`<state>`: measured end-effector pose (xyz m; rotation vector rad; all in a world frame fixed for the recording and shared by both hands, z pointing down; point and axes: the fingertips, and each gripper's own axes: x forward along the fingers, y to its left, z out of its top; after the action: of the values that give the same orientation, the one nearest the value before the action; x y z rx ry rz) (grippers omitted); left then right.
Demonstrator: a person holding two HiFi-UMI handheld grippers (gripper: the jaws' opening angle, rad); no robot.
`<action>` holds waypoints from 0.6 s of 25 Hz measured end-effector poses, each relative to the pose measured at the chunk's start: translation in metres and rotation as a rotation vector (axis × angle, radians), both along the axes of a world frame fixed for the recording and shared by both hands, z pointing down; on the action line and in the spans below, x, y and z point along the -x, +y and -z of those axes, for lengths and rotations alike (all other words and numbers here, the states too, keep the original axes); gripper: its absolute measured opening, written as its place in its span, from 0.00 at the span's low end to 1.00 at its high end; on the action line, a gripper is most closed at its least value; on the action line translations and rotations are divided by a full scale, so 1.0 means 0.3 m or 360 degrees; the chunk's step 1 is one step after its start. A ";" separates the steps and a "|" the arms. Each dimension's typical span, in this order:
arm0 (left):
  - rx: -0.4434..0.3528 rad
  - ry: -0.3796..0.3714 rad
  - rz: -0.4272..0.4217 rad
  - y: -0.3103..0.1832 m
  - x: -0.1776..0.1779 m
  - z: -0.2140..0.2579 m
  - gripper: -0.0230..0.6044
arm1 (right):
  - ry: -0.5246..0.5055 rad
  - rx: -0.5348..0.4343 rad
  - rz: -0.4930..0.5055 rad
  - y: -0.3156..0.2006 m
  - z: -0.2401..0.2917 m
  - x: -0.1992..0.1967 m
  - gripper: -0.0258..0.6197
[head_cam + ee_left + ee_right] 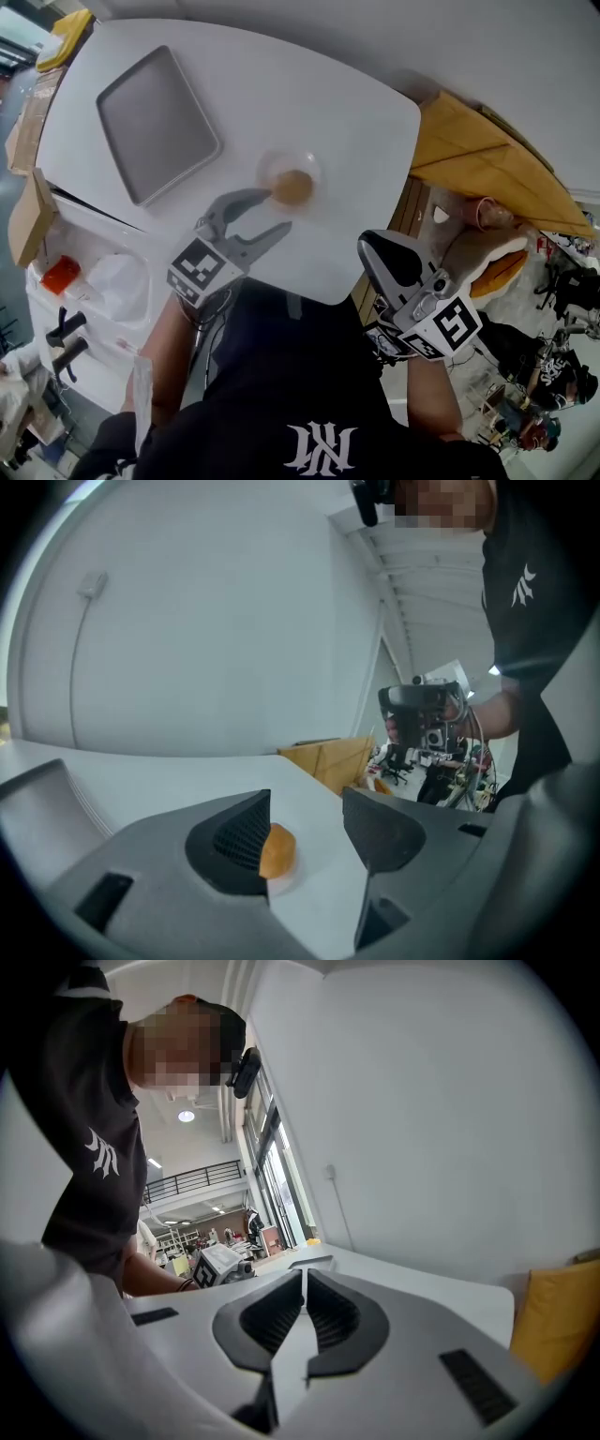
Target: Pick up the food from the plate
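A round orange-brown piece of food (293, 186) lies on a small pale plate (269, 167) near the front of the white table (309, 84). My left gripper (277, 211) hovers just short of the plate, open, with one tip close beside the food and nothing between the pads. In the left gripper view the food (278, 850) shows partly behind the left finger (234, 841), and the left gripper (307, 799) has a clear gap. My right gripper (375, 248) hangs off the table's front right edge. In its own view the right gripper (305, 1274) is shut and empty.
A grey tray (157, 122) lies at the table's back left. Tan boards (478, 150) lean to the right of the table. A white rack with an orange item (61, 274) and dark handles stands at the left. My torso is against the table's front edge.
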<state>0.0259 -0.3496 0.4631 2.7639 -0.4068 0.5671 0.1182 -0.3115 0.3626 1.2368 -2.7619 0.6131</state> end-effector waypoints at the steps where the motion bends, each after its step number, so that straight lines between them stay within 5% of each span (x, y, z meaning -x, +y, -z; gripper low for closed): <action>1: -0.0020 -0.0023 0.0021 -0.030 -0.006 -0.035 0.39 | -0.0001 0.0027 0.0005 -0.023 -0.040 -0.008 0.05; 6: -0.0038 -0.0084 0.0123 -0.125 -0.029 -0.225 0.48 | -0.0002 0.0140 0.0073 -0.097 -0.286 -0.035 0.05; 15: -0.0263 -0.0408 0.0017 -0.179 -0.050 -0.459 0.66 | -0.0113 0.0232 0.0164 -0.190 -0.531 -0.047 0.05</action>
<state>0.0408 -0.4031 0.6007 2.8494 -0.5469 0.9295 0.1324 -0.3685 0.5218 1.0562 -2.7583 0.8465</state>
